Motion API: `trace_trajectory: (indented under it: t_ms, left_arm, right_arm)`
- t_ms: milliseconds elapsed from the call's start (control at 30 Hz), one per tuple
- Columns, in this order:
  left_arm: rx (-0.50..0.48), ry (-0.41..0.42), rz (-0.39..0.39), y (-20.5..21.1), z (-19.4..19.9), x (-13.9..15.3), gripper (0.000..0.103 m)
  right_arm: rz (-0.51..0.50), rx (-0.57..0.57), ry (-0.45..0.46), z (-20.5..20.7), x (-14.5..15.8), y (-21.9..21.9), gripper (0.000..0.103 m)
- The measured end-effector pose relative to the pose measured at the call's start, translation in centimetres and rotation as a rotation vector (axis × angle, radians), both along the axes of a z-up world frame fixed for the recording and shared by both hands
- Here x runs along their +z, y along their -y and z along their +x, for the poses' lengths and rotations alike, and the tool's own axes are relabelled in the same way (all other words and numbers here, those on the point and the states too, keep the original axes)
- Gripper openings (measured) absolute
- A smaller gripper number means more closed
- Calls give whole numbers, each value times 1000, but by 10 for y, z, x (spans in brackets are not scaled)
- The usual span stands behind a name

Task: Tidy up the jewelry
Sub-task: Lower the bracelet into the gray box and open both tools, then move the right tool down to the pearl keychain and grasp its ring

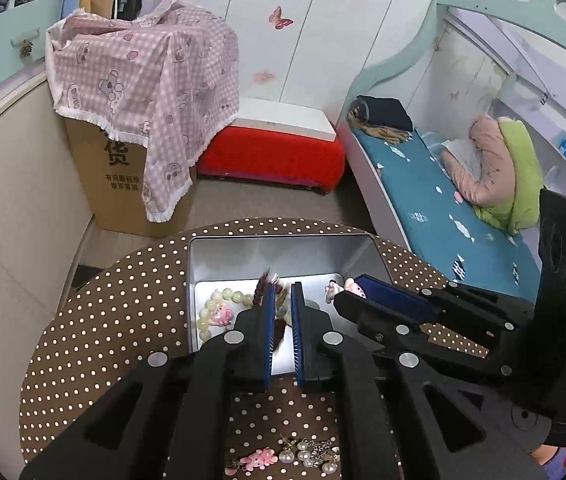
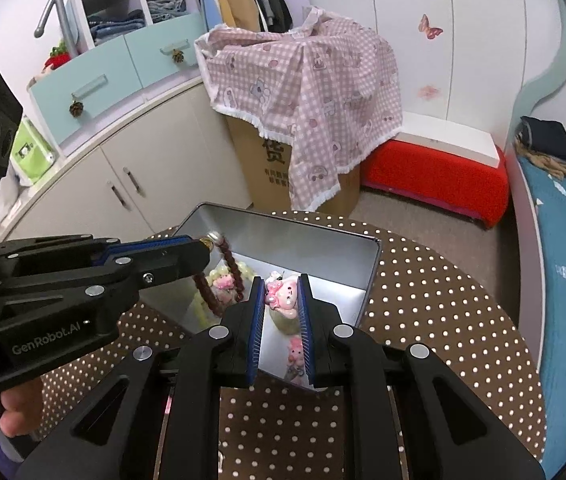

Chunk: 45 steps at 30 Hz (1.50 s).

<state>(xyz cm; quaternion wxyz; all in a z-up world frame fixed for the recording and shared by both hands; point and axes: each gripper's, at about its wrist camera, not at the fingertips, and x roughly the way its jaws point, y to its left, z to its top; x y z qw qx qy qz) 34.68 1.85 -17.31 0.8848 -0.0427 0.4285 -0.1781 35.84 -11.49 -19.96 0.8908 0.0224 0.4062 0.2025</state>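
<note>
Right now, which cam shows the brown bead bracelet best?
Right wrist. There the brown bead bracelet hangs in full from the left gripper over the tin. In the left wrist view only blurred bits show between the fingers.

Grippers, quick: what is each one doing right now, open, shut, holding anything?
Left gripper: shut on the brown bead bracelet, over the tin.
Right gripper: shut on the pink charm.

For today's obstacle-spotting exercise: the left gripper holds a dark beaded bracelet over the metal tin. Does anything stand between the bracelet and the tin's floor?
Nothing visible blocks it. The dark beaded bracelet hangs from the left gripper inside the open, lidless metal tin, above a pale bead bracelet already lying there.
</note>
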Motion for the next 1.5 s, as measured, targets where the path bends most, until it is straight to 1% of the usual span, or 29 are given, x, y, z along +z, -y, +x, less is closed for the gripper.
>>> trace_trajectory:
  t_ms: [533, 667, 800, 833, 867, 900, 933, 1000, 1033, 1067, 1100, 1167, 1267, 1333, 1433, 1500]
  left_arm:
    - [13, -3, -2, -6, -9, 4, 7]
    - [20, -5, 2, -7, -13, 5, 7]
    - [28, -3, -13, -10, -20, 9, 8]
    - [30, 3, -14, -10, -24, 11, 18]
    - [38, 11, -12, -11, -27, 13, 33]
    - [47, 21, -12, -13, -30, 16, 37]
    - [50, 34, -12, -14, -35, 19, 39]
    - [50, 40, -17, -16, -41, 23, 39]
    - [54, 43, -20, -17, -44, 25, 39]
    - [59, 50, -24, -18, -50, 28, 40]
    - [63, 58, -24, -20, -56, 30, 42]
    - [81, 72, -24, -24, -66, 32, 53]
    - [102, 91, -30, -33, -82, 34, 59]
    - [120, 95, -25, -39, -94, 33, 61]
    - [144, 103, -24, -47, -108, 30, 66]
    - [163, 104, -15, -53, -119, 25, 66]
  right_arm:
    - [-10, 7, -17, 1, -5, -6, 17]
    - [-4, -1, -17, 0, -3, -4, 19]
    - [-1, -13, -3, -7, 5, -2, 19]
    - [-1, -15, 3, -10, 8, -1, 19]
    - [0, -16, 9, -14, 11, 0, 19]
    - [0, -17, 14, -17, 14, 0, 19]
    - [0, -19, 21, -21, 17, 1, 20]
    - [-4, -24, 31, -29, 23, 3, 27]
    - [-7, -28, 38, -33, 26, 3, 34]
    - [-9, -31, 47, -38, 29, 4, 39]
    - [-11, -34, 55, -44, 33, 5, 40]
    - [-13, -34, 62, -55, 37, 8, 41]
    - [-27, -30, 69, -72, 40, 8, 41]
    - [-35, -34, 69, -84, 39, 7, 41]
    - [-42, -31, 51, -100, 29, 5, 41]
    - [-49, -26, 33, -109, 19, 3, 41]
